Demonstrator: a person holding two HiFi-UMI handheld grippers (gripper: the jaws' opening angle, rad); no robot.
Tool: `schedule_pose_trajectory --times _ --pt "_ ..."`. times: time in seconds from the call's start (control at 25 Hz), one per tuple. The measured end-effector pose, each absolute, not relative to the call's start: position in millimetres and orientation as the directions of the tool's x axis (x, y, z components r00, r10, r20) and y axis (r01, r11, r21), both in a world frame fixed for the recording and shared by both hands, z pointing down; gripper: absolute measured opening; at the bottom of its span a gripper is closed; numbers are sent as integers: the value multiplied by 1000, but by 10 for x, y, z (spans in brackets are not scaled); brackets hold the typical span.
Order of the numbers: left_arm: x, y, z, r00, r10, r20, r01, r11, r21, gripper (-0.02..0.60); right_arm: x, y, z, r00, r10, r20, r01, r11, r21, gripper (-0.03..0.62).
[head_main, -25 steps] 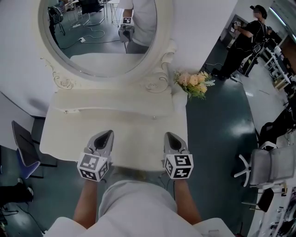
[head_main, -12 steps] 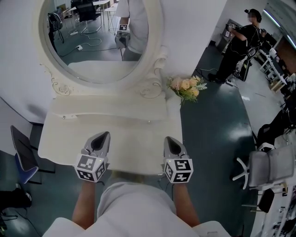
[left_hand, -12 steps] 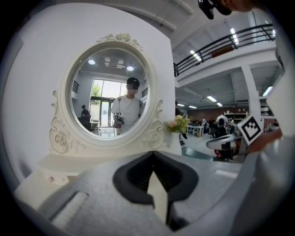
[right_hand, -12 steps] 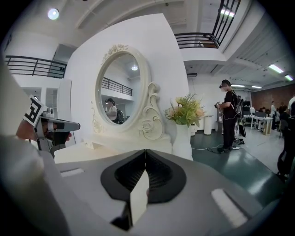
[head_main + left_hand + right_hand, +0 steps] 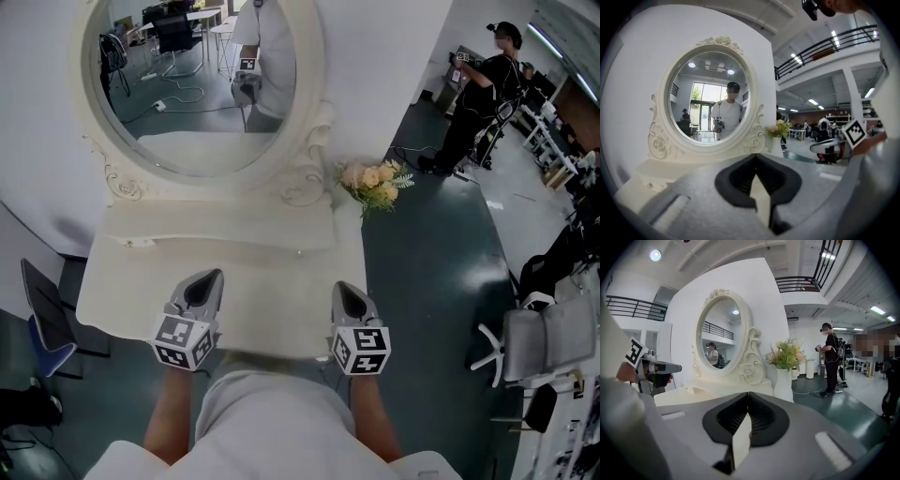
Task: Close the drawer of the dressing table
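Observation:
The white dressing table (image 5: 262, 286) with its oval mirror (image 5: 202, 84) fills the middle of the head view. Only a thin beige strip of the drawer (image 5: 272, 359) shows under the table's front edge, between my hands. My left gripper (image 5: 208, 277) is shut and lies over the left part of the front edge, pointing at the mirror. My right gripper (image 5: 343, 289) is shut over the right part. Neither holds anything. In the left gripper view the left gripper (image 5: 755, 157) faces the mirror (image 5: 710, 105); in the right gripper view the right gripper (image 5: 748, 394) faces the table's right end.
A vase of flowers (image 5: 372, 178) stands on the table's back right corner. A person (image 5: 478, 84) stands far right on the green floor. A grey chair (image 5: 544, 337) is at the right, a blue chair (image 5: 42, 309) at the left. The wall backs the table.
The table and mirror have slid a little left in the head view. The beige strip under the front edge looks thinner than before. Both grippers keep their places over the edge.

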State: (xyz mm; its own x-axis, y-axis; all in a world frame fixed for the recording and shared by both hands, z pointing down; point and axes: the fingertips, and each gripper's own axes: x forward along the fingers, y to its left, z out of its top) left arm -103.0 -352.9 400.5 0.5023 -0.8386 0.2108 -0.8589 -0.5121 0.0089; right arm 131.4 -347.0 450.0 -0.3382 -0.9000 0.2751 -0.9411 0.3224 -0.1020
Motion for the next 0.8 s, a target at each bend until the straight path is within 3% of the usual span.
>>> schedule_pose_trajectory --times 0.8 --pt "-1117 -3577 3972 494 -847 196 -865 -502 8 0 1318 -3528 4436 -329 -909 257 -944 313 -101 3"
